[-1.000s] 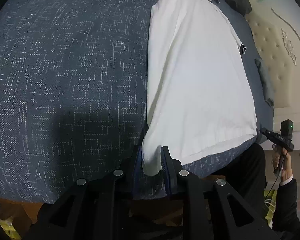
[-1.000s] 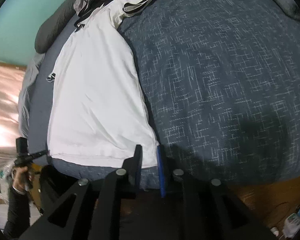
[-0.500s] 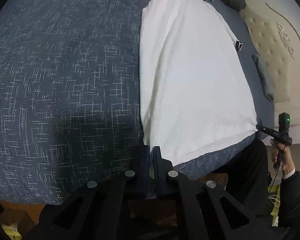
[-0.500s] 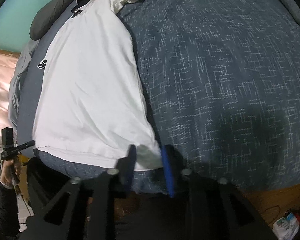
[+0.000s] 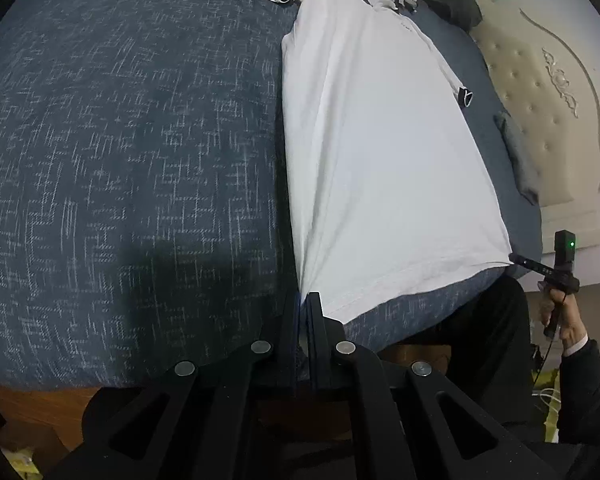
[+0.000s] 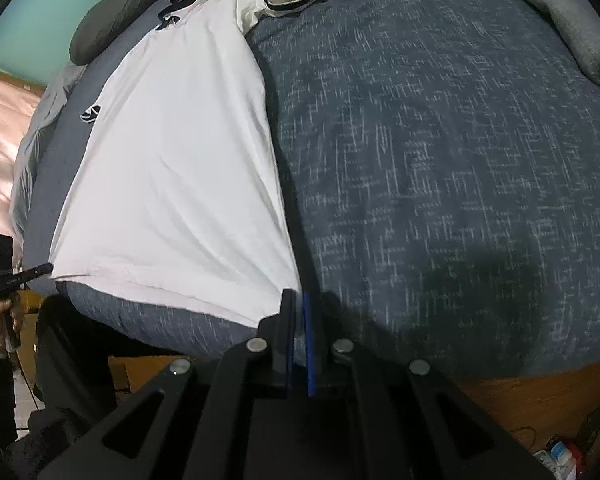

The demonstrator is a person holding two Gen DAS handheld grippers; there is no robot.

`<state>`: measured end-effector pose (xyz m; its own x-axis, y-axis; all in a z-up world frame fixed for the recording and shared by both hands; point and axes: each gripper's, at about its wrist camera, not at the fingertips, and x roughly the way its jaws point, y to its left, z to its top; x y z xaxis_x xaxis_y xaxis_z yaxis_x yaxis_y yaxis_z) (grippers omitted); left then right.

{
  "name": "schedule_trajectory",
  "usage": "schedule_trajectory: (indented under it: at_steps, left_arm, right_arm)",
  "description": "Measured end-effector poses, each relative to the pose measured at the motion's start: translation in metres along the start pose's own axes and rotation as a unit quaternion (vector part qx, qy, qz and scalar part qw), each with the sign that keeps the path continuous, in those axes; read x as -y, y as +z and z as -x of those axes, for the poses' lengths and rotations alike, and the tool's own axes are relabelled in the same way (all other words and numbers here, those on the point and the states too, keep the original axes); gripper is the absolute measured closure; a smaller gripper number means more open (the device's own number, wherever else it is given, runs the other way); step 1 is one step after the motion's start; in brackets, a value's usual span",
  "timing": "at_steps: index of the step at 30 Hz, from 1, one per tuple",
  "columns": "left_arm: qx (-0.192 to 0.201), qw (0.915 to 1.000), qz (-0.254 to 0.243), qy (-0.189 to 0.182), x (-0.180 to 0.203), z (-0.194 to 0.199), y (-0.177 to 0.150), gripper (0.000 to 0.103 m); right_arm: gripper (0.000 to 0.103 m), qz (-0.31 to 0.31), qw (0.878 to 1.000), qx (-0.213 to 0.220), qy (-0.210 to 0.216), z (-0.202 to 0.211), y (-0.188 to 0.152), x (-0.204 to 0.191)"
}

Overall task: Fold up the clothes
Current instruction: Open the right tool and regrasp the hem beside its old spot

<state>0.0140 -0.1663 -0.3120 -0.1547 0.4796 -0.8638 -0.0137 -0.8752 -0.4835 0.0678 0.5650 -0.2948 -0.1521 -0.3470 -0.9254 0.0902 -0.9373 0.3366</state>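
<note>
On the bed [image 5: 120, 160], both grippers are clamping the white shirt [image 5: 380, 152]: left gripper [image 5: 305, 300] and right gripper [image 6: 298, 298] apparently pinching its hem corners, the right's jaws having just been closing.

— How is the left gripper [image 5: 305, 300] seen?
— It is angled steeply downward, its jaws pressed together on a bottom corner of the white shirt [image 5: 380, 160].
— And the right gripper [image 6: 297, 300]?
— It is likewise tipped steeply down; its jaws have just been closing and are now clamped on the shirt's other bottom corner.
— Are the hands themselves shown?
— Each is caught by the opposite camera, wrapped around a gripper handle: the right hand [image 5: 560, 312] and the left hand [image 6: 2, 320], both with dark sleeves.
</note>
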Motion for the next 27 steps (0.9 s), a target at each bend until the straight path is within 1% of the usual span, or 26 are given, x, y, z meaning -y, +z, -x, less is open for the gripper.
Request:
schedule_trajectory:
  at_steps: [2, 8, 10, 17, 21, 25, 27]
  left_arm:
    - [-0.005, 1.0, 0.0, 0.004, -0.003, -0.002, -0.002, 0.1]
    - [-0.021, 0.9997, -0.002, 0.016, -0.006, -0.008, -0.001, 0.1]
    - [-0.024, 0.9995, -0.006, 0.018, -0.005, -0.008, -0.001, 0.1]
    - [-0.038, 0.9988, 0.005, 0.031, -0.011, -0.022, 0.001, 0.099]
    - [-0.035, 0.9987, 0.015, 0.035, -0.013, -0.025, 0.008, 0.098]
    - [-0.032, 0.9987, 0.012, 0.037, -0.009, -0.019, 0.01, 0.098]
    - [-0.028, 0.9989, 0.013, 0.037, -0.008, -0.013, 0.009, 0.094]
  right_arm:
    - [0.099, 0.001, 1.0, -0.003, -0.001, 0.002, -0.007, 0.004]
    - [0.099, -0.001, 1.0, -0.003, -0.008, -0.007, -0.002, -0.003]
    - [0.099, 0.004, 1.0, -0.006, -0.014, -0.008, 0.004, -0.003]
    - [0.099, 0.003, 1.0, -0.011, -0.021, -0.015, 0.004, -0.006]
    - [0.099, 0.014, 1.0, -0.003, -0.024, -0.015, 0.005, -0.015]
    - [0.099, 0.026, 0.999, 0.003, -0.027, -0.015, 0.006, -0.026]
    - [0.098, 0.028, 0.999, 0.003, -0.029, -0.011, 0.006, -0.024]
